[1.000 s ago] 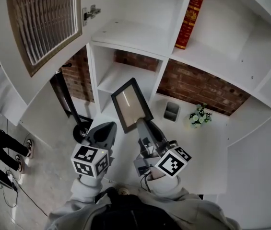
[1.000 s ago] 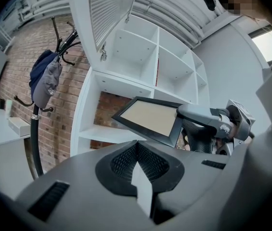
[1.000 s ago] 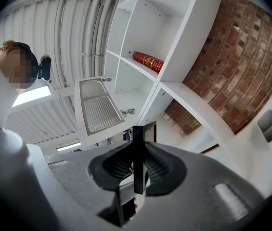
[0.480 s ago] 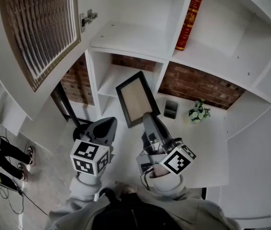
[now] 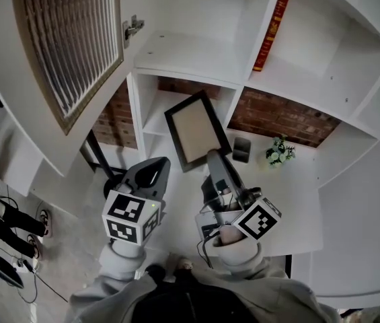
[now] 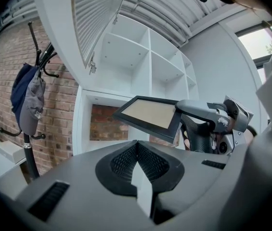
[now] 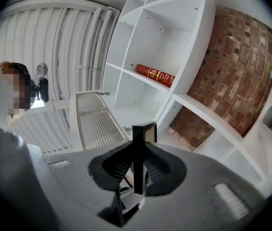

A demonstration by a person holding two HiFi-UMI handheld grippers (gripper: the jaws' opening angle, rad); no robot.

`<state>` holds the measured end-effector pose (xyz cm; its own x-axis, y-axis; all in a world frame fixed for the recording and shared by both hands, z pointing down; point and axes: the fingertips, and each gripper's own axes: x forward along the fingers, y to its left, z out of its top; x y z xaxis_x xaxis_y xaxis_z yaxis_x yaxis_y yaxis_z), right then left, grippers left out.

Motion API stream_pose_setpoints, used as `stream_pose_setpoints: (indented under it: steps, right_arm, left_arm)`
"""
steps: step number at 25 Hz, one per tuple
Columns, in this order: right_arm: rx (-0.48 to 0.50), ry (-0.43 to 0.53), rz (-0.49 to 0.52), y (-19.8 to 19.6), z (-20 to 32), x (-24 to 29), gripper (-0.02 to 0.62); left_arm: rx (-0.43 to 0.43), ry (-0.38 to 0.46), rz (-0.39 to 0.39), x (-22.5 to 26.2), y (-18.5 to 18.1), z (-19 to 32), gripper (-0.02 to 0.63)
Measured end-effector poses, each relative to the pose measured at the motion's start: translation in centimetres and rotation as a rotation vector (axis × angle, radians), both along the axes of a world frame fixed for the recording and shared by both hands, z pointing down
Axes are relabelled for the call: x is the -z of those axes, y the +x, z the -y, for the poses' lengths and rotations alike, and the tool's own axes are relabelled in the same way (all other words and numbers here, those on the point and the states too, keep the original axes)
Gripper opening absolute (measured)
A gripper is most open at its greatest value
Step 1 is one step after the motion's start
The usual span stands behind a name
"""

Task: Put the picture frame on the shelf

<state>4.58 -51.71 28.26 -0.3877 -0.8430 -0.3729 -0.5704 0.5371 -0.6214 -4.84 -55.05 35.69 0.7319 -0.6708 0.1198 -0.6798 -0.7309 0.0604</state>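
At the far left the slatted cabinet door (image 5: 75,39) hangs open. Beside it the left gripper (image 5: 150,173) has its jaws pressed together with nothing between them, so it is only along for the ride. Next comes the picture frame (image 5: 195,130), held in the air, tilted, in front of the lower openings of the white shelf (image 5: 176,51) and touching nothing but the pads. The right gripper (image 5: 212,155) is clamped on the frame's lower edge, the thin black border standing edge-on between its jaws. I'd judge the frame light and stiff, but smooth enough to slide, and fragile if the pale front is glazed. Pinched at one edge, it could swing; the border is the place to hold, never the panel. Further right stand a small grey box (image 5: 241,149) and a little plant (image 5: 278,152).
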Motion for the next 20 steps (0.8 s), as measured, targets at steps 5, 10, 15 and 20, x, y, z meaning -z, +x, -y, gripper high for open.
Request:
stream_pose_setpoints:
  steps: [5,10,15,20]
  right_arm:
    - [0.020,0.034,0.033,-0.8,-0.1,1.9,0.066]
    - [0.015,0.089,0.025,-1.0,0.1,4.3,0.066]
    - [-0.006,0.124,0.035,-0.9,1.2,6.0,0.066]
    - [-0.010,0.119,0.083,-0.5,3.2,6.9,0.066]
  left_arm:
    - [-0.038,0.034,-0.002,1.7,0.3,-0.1,0.004]
    - [-0.067,0.051,-0.015,3.1,0.4,0.2,0.003]
    - [-0.087,0.075,-0.023,4.4,0.8,1.2,0.003]
    - [-0.107,0.091,-0.033,5.7,1.7,2.6,0.003]
